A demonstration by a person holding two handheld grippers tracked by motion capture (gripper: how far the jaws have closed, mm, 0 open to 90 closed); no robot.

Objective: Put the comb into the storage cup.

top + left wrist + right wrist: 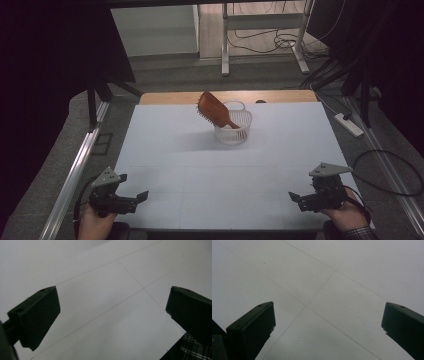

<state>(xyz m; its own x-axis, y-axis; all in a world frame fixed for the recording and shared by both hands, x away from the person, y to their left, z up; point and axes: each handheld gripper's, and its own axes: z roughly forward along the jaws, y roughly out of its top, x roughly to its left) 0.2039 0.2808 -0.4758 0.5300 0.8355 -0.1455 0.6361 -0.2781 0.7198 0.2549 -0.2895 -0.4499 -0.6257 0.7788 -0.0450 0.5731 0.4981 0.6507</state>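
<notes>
Hairbrush (216, 111) standing tilted in white mesh basket (233, 128) at far middle of table (165, 150), handle down inside, paddle head leaning up and left over rim. Well ahead of both claws, about midway between; neither clearly nearer. Left claw (131, 199) and right claw (302, 199) spread wide, pinching nothing, low over near edge. No readable writing or brand.
</notes>
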